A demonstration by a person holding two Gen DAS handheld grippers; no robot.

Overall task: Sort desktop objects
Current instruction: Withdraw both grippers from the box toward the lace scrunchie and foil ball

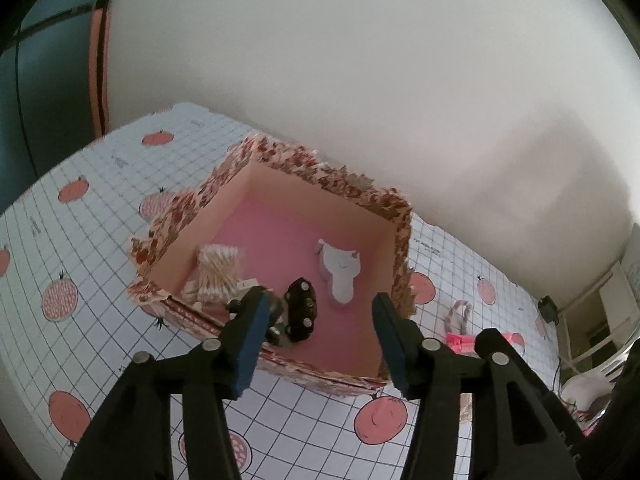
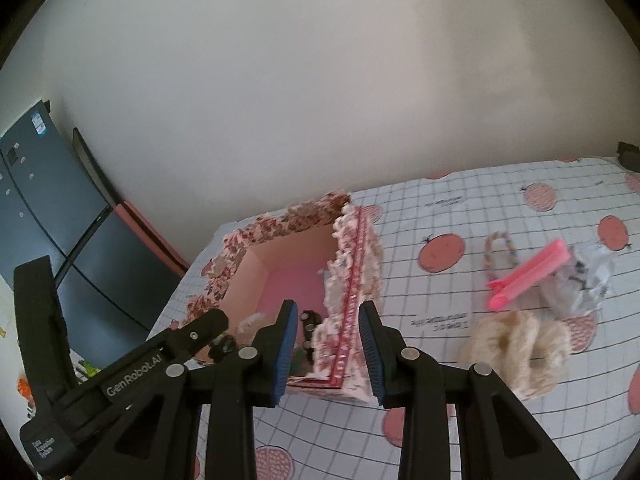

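Your left gripper (image 1: 316, 320) hangs over the floral box (image 1: 400, 256) with its jaws apart and nothing between the pads. Inside the box lie a pack of cotton swabs (image 1: 218, 272), a black clip (image 1: 300, 312) and a white cat-shaped pad (image 1: 340, 276). Your right gripper (image 2: 328, 344) is at its narrowest with nothing pinched, the box's near wall showing behind the gap. On the desk (image 2: 460, 208) to the right wait a pink clip (image 2: 528, 274), a bead bracelet (image 2: 500, 252), a fluffy cream scrunchie (image 2: 516, 344) and what may be a crumpled clear wrapper (image 2: 588, 280), too blurred to tell.
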